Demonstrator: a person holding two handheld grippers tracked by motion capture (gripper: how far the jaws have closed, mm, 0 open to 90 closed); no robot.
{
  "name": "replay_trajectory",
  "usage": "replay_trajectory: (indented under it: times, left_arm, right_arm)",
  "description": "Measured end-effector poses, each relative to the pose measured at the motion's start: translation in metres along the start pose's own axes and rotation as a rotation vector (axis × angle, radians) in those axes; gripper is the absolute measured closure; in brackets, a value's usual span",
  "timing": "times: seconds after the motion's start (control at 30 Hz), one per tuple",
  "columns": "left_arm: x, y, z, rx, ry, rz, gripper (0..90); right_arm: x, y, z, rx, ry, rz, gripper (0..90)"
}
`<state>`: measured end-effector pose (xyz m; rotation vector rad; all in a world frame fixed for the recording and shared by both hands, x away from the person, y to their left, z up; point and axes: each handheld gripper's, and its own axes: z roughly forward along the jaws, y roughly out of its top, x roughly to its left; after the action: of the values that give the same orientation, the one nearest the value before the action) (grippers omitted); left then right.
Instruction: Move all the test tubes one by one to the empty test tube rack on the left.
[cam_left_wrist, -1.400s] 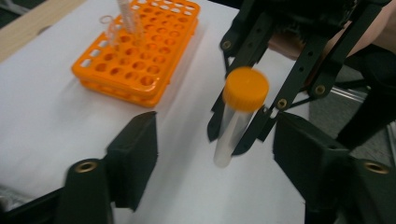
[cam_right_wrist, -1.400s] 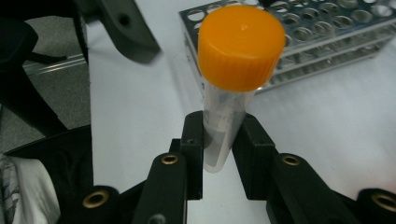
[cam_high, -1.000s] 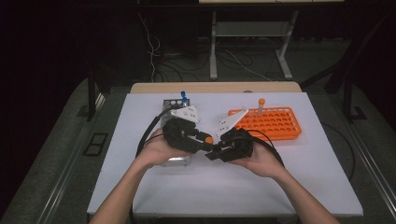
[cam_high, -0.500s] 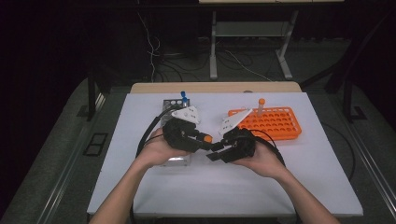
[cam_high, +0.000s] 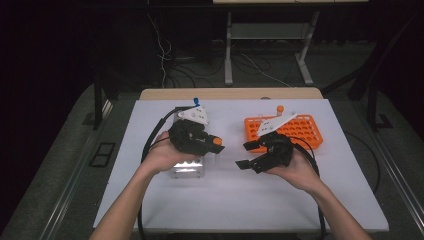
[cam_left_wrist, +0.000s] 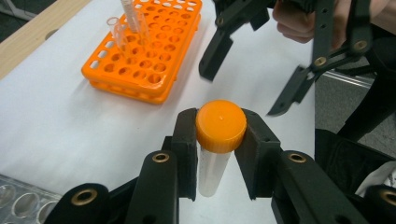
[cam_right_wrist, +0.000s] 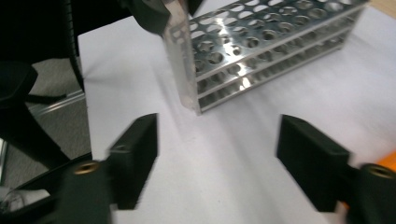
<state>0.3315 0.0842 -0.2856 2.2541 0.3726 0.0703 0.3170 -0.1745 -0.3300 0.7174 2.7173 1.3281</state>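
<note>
Between left tool (cam_left_wrist: 219, 140) pads: orange-capped tube (cam_left_wrist: 220, 127).

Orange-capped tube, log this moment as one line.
left claw: shut on orange-capped tube | right claw: jaws just opened, nothing between | orange rack: behind right claw

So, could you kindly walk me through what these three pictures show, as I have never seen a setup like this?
A person sits at a white table and holds a hand-operated grasping tool in each hand. One picture looks down from above; the other two come from cameras riding on each tool, looking along its black jaws. The left tool is shut on a clear tube with an orange cap. The right tool holds nothing; its jaws have just been opening and stand apart. On the table are an orange tube rack with a few tubes standing in it, and a metal tube rack.
</note>
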Motion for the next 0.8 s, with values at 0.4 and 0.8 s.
replay_trajectory:
  times: [0.4,0.8]
  left_arm:
    - [0.011,0.011,-0.014,-0.013,0.054,-0.006,68.8]
    - [0.036,0.021,-0.025,-0.013,0.134,-0.032,68.9]
  right_arm:
    - [-0.010,-0.026,-0.026,-0.047,-0.045,0.089,0.2]
    - [-0.016,-0.051,-0.038,-0.061,-0.053,0.130,0.2]
